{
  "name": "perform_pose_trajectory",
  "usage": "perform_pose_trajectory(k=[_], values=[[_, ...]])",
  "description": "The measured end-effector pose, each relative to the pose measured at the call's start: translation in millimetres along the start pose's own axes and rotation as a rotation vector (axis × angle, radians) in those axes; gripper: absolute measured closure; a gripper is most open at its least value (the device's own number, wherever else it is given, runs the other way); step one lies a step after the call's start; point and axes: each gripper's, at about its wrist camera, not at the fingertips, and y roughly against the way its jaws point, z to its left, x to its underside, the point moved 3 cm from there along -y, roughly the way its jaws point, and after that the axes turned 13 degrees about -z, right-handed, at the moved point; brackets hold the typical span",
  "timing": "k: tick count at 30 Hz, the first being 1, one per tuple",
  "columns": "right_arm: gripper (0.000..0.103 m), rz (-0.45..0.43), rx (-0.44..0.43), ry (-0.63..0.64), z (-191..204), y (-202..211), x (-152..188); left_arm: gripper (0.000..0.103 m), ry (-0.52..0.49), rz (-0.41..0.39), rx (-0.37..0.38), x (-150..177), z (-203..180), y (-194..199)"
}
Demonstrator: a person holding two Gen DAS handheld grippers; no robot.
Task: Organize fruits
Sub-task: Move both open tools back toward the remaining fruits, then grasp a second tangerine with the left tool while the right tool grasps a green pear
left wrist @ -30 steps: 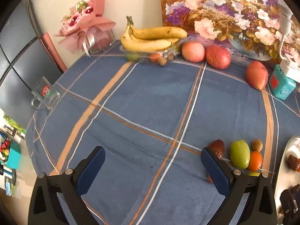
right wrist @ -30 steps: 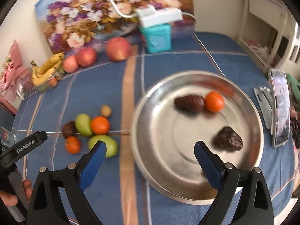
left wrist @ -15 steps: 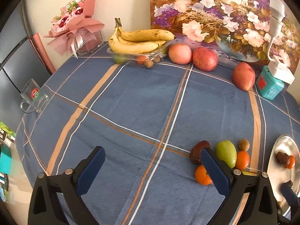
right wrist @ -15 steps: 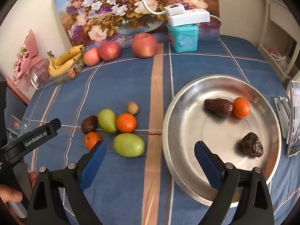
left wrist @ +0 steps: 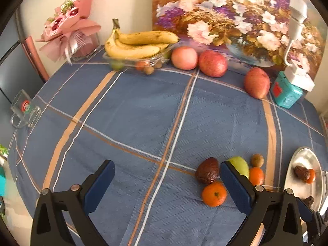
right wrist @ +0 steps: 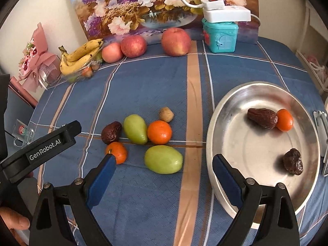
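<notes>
Both the right gripper and left gripper hover with jaws apart over the loose fruit cluster left of the metal plate; the near green fruit, probably firm, smooth and roll-prone, suits a grasp across its short middle.

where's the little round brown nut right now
In the right wrist view, the small brown nut sits on the blue tablecloth, just behind the orange tangerine.

A blue plaid cloth covers the table. A floral painting leans against the cream wall along the table's far edge.
</notes>
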Motion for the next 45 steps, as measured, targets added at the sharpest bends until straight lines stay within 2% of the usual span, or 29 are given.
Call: perform_pose_trajectory(k=[8,16,18,20,26,30,33,36,39,41,42,43,45], values=[[0.008,-0.003,0.013,-0.008,0.9,-2.8,-8.1,0.0,-0.041,0.032,0.09,-0.5,-19.0,-9.2],[0.009,-0.001,0.027,0.001,4.2,-12.6,-14.9,0.001,0.008,0.102,0.142,7.0,-20.5,-21.3],[0.011,0.004,0.031,0.012,6.3,-15.6,-14.9,0.001,0.024,0.117,0.167,9.7,-21.3,-22.7],[0.02,0.012,0.032,0.018,7.6,-18.3,-13.9,0.001,0.04,0.145,0.188,15.0,-22.8,-26.7],[0.02,0.052,0.031,0.021,7.7,-28.2,-5.2,0.007,0.083,0.265,0.214,38.6,-24.1,-46.6],[0.02,0.113,0.044,0.018,4.3,-41.2,6.5,0.011,0.098,0.304,0.213,46.9,-22.9,-53.1],[0.023,0.119,0.064,0.063,8.4,-43.4,10.9,0.018,0.114,0.326,0.231,51.0,-24.9,-54.0],[0.024,0.138,0.054,0.054,9.3,-46.4,15.4,0.024,0.109,0.329,0.236,52.0,-28.1,-52.7],[0.031,0.155,0.061,0.047,6.3,-50.2,18.9,0.039,0.116,0.336,0.254,52.1,-32.6,-50.8],[0.038,0.156,0.065,0.042,4.5,-50.6,18.7,0.056,0.136,0.343,0.288,52.6,-36.3,-48.6],[0.039,0.156,0.063,0.036,3.5,-50.3,18.3,0.061,0.148,0.35,0.307,52.8,-37.8,-47.8],[0.04,0.154,0.062,0.032,3.0,-49.9,17.9,0.064,0.159,0.355,0.319,53.1,-39.0,-46.6],[0.048,0.153,0.055,0.03,3.5,-49.2,17.4,0.064,0.155,0.352,0.316,52.2,-40.6,-44.9]])
